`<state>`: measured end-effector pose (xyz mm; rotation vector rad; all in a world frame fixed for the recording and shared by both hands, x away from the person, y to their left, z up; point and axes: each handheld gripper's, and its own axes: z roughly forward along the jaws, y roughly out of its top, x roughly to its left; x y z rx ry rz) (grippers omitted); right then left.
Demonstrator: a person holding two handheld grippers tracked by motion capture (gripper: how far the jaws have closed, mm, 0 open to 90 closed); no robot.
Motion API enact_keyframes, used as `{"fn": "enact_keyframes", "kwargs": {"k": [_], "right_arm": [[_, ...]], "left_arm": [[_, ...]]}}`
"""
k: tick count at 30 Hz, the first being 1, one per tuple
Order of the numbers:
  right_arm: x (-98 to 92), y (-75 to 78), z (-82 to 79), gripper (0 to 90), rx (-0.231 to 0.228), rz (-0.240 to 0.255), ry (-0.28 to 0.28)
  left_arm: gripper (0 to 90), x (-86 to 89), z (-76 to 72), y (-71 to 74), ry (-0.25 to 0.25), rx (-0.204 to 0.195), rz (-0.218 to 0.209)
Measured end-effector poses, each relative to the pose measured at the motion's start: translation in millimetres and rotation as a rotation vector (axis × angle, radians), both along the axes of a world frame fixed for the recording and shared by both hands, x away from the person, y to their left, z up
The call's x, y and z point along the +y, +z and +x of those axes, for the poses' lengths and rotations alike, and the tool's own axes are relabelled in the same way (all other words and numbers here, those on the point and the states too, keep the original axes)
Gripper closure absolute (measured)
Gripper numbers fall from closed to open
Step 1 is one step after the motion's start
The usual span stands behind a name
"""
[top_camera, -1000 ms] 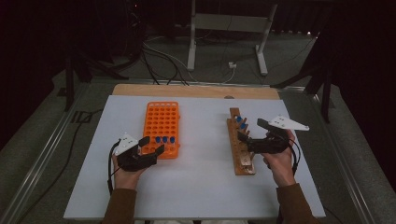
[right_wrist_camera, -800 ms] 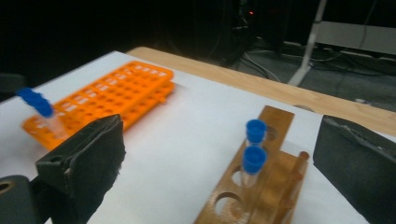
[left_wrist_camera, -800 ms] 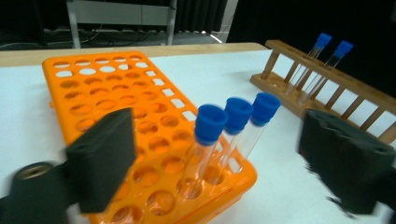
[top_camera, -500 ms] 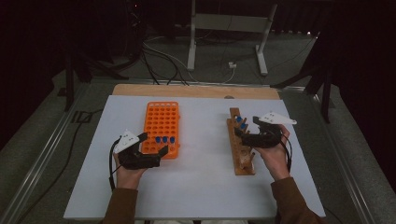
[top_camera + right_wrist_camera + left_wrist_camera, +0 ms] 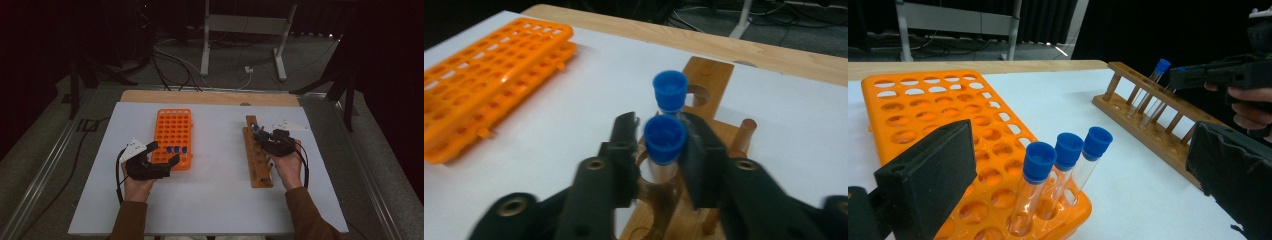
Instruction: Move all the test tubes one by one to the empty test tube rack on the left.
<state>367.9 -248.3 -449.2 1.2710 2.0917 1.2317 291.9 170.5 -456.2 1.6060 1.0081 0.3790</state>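
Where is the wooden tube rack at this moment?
In the high view, the wooden tube rack lies on the right side of the white table, right of the orange rack, with the right gripper over its far half.

This looks like a lab bench set up for recording: a white rectangular table top [image 5: 210,200] carries a bright orange plastic tube rack full of round holes [image 5: 172,131] with three clear blue-capped test tubes [image 5: 1064,170] standing in it; well apart lies a long wooden test-tube rack with pegs [image 5: 256,160]. Behind, black curtains, a grey metal stand frame [image 5: 245,25] and loose cables on the floor [image 5: 175,60] suggest a test rig room.
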Motion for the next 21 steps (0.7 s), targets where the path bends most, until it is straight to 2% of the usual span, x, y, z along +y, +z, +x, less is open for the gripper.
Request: {"fn": "enact_keyframes", "kwargs": {"k": [3, 10, 17, 21], "right_arm": [[2.3, -1.7, 1.5, 73.8, 0.005, -0.019, 0.003], [10.2, -1.9, 0.9, 74.8, -0.015, -0.073, -0.001], [12.2, -7.3, 2.5, 74.8, 0.0, -0.072, -0.009], [13.7, -5.8, 1.4, 76.8, -0.009, -0.098, -0.011]], "left_arm": [[0.8, -0.6, 0.2, -0.2, -0.003, 0.004, 0.001], [0.8, -1.5, 0.2, -0.2, -0.01, 0.003, -0.004], [0.9, 0.1, 0.2, 0.2, -0.006, 0.003, -0.013], [0.9, -0.3, 0.0, 0.6, -0.006, 0.003, -0.013]]}}
